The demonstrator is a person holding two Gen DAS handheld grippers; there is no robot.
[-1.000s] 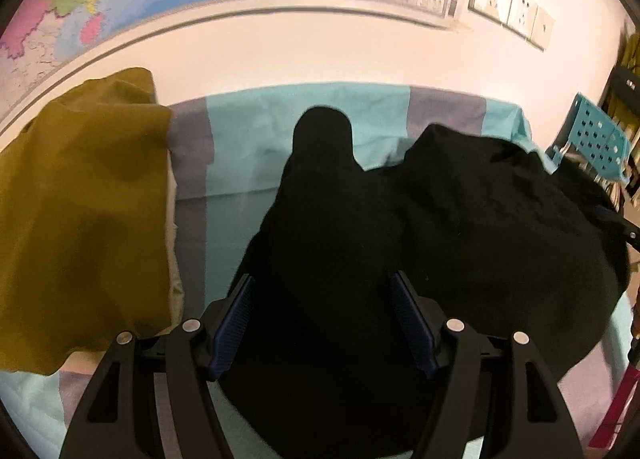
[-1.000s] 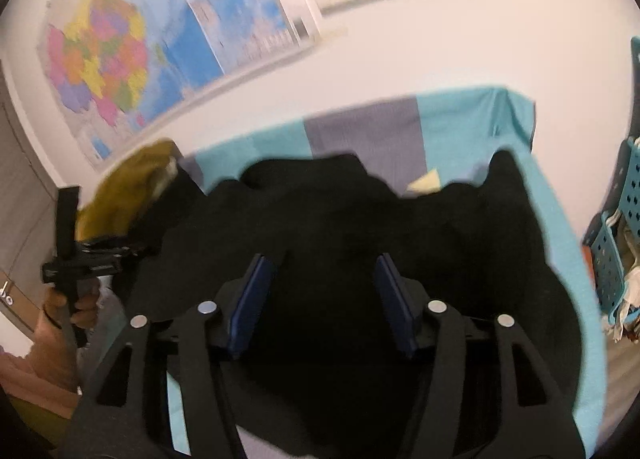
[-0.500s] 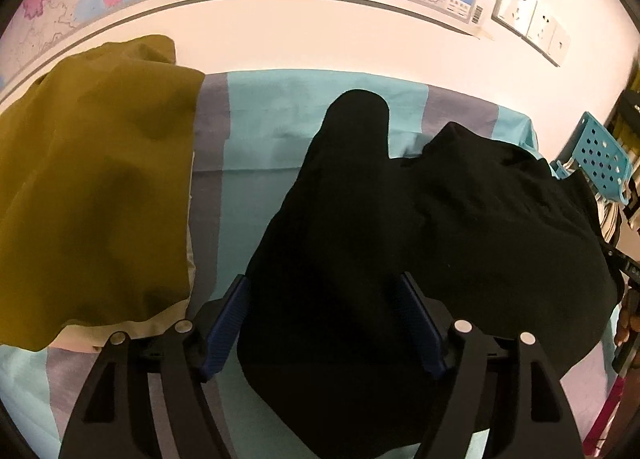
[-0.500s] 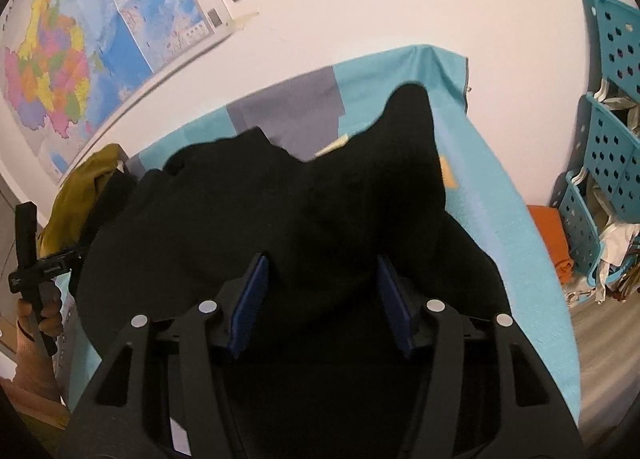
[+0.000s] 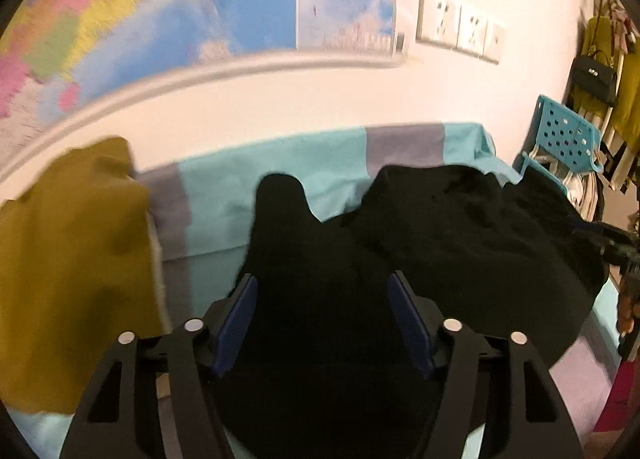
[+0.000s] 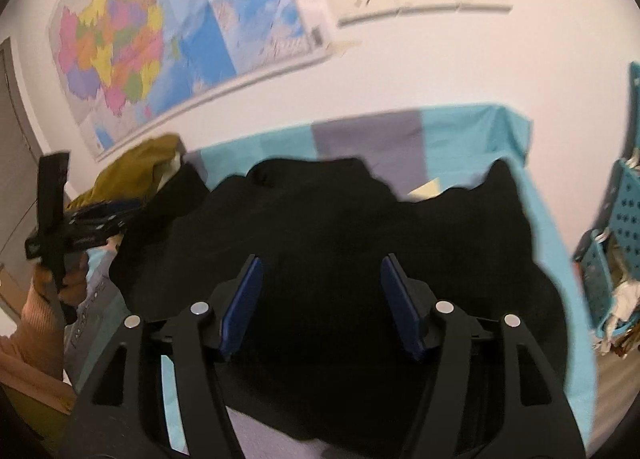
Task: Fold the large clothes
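The black garment (image 5: 460, 235) lies spread on the striped sheet (image 5: 340, 155), running under and between both my tongs; my left gripper (image 5: 322, 319) is closing, my right gripper (image 6: 322, 305) opening, neither pinching it

A garment (image 5: 460, 235) lies on the sheet (image 5: 248, 171), another cloth (image 5: 68, 259) to its left against the wall (image 5: 280, 103).
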